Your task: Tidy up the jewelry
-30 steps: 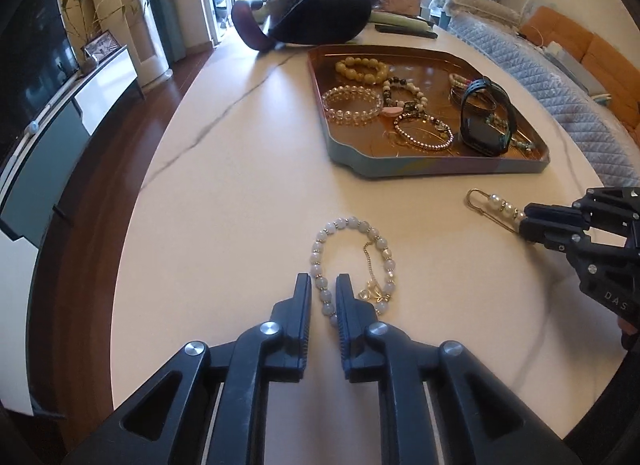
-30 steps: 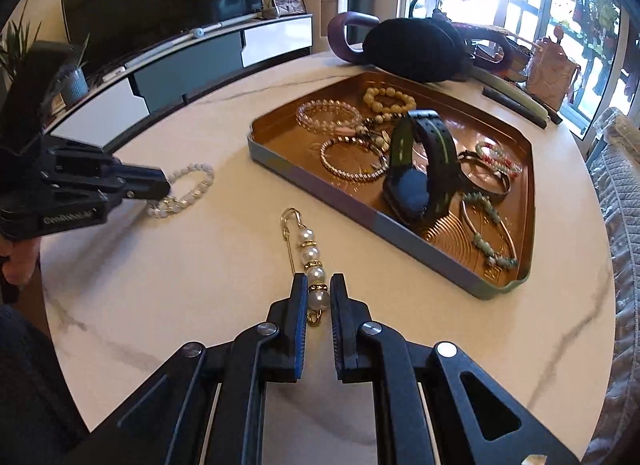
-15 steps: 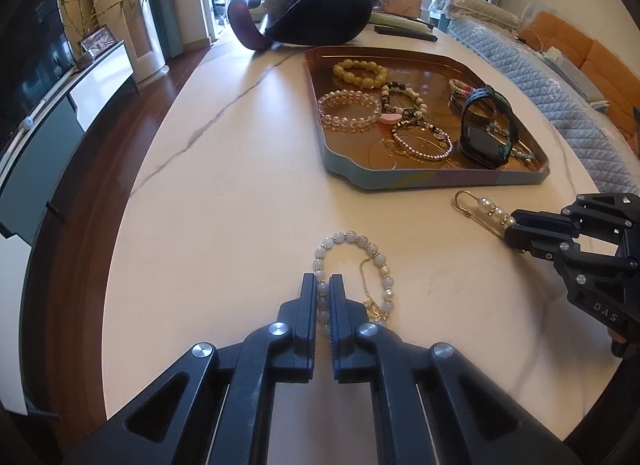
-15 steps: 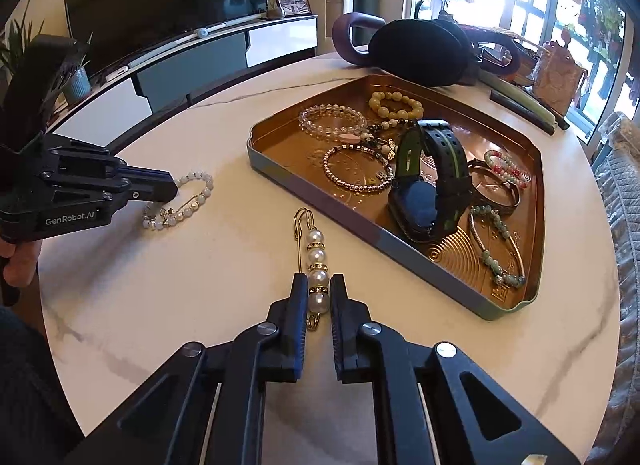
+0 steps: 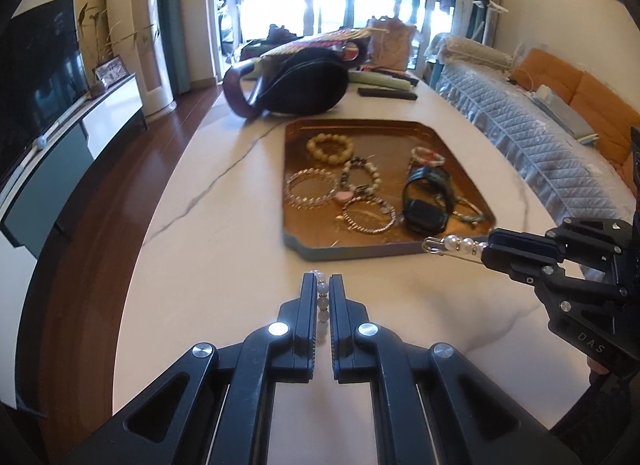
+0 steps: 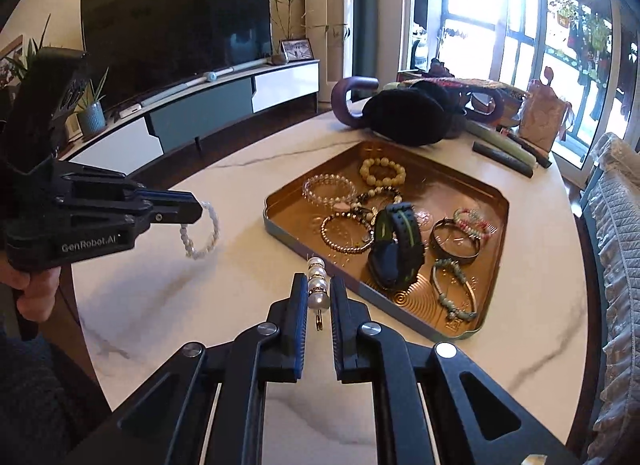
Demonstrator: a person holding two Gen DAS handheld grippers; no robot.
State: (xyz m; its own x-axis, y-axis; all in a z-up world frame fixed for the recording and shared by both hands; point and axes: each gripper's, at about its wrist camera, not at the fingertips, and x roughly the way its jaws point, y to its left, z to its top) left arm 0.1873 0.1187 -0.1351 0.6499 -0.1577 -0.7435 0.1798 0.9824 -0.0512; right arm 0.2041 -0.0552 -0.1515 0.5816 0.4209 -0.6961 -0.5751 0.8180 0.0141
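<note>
The left tool is closed on the pale bead bracelet, which is held clear of the counter at frame left in the right wrist view. The right tool is clamped on the pearl pin, just beside the near rim of the tray.

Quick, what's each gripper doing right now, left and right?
Left gripper: shut on the pale bead bracelet, lifted off the table.
Right gripper: shut on the pearl brooch pin, also off the table.
</note>
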